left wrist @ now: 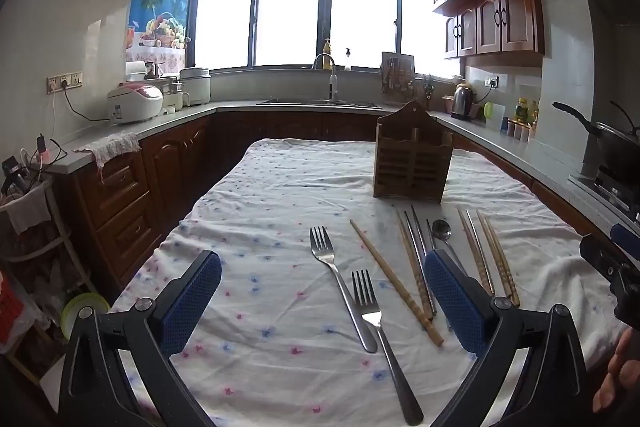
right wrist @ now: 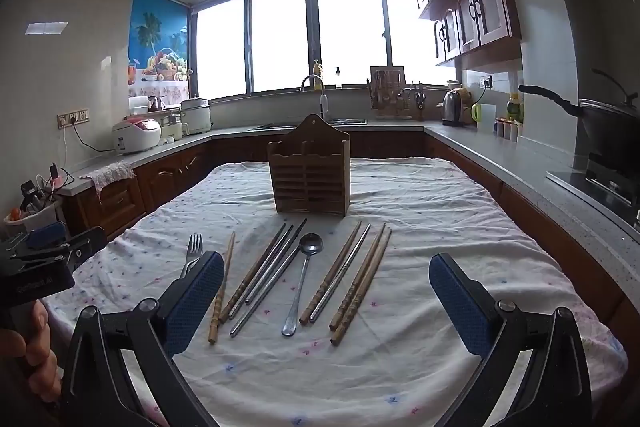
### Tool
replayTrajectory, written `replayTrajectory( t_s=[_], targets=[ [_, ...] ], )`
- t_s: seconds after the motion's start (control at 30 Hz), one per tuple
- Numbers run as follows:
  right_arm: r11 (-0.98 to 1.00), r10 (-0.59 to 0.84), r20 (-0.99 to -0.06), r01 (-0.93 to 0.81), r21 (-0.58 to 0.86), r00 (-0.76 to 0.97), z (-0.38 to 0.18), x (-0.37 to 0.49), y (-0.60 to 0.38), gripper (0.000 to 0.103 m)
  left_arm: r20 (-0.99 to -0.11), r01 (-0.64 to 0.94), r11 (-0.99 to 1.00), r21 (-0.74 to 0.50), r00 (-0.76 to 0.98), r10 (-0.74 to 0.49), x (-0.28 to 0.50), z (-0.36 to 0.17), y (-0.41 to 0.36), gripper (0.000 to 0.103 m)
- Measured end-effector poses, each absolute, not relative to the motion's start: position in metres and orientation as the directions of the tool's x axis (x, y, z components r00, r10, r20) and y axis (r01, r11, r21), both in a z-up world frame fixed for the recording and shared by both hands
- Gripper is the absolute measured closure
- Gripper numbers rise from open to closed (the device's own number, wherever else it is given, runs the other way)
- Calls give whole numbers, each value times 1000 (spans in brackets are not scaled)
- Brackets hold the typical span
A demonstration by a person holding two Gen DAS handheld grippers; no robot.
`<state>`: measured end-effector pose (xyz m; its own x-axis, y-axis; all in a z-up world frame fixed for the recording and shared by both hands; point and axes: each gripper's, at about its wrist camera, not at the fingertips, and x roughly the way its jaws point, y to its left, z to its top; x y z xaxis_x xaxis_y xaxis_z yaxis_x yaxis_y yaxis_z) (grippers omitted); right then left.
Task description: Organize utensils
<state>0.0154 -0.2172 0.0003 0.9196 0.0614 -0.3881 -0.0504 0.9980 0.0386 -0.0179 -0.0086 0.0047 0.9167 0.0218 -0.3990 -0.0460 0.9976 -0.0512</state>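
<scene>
A wooden slatted utensil holder (left wrist: 412, 163) (right wrist: 310, 173) stands upright on the cloth-covered table (left wrist: 280, 195) (right wrist: 420, 195). In front of it lie two steel forks (left wrist: 340, 279), several wooden chopsticks (left wrist: 394, 279) (right wrist: 360, 283), several steel chopsticks (right wrist: 272, 279) and a steel spoon (right wrist: 304, 279) (left wrist: 442, 231). My left gripper (left wrist: 322, 301) is open and empty above the forks. My right gripper (right wrist: 326, 301) is open and empty above the spoon and chopsticks. One fork (right wrist: 192, 253) shows partly behind my right gripper's left finger (right wrist: 196, 301).
Kitchen counters wrap around the table: rice cookers (left wrist: 136, 103) at left, sink and faucet (left wrist: 328, 83) at back, kettle (left wrist: 462, 101) and wok on a stove (left wrist: 612, 147) at right. A cluttered rack (left wrist: 32, 227) stands at the left.
</scene>
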Motion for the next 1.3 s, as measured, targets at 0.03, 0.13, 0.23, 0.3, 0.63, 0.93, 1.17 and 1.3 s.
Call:
replayTrajectory(
  t_s=[0.03,0.13,0.23,0.3,0.63,0.93,1.17,1.3],
  targets=[
    [998,61,-388,-51,37,920,0,15,-218,0,-400,-46,998,-51,916,22,-18,5,-8,1],
    [998,62,-387,-51,40,920,1,15,-219,0,-400,-47,998,-53,916,22,-18,5,-8,1],
    [998,63,-385,-51,44,921,1,15,-219,0,-399,-49,997,-55,917,24,-17,6,-7,1],
    [998,64,-384,-52,42,921,1,15,-218,0,-399,-49,997,-56,917,23,-17,6,-7,1],
    [998,61,-385,-48,44,921,1,15,-218,0,-395,-48,998,-50,918,24,-16,4,-9,1],
    [998,63,-384,-49,47,921,0,15,-218,0,-393,-47,998,-50,919,24,-16,3,-10,1],
    [998,62,-385,-47,47,921,-1,15,-218,0,-394,-45,998,-49,919,23,-15,3,-11,1],
    [997,67,-388,-50,54,919,-1,18,-220,0,-407,-31,998,-63,913,3,-13,3,-10,1]
  ],
)
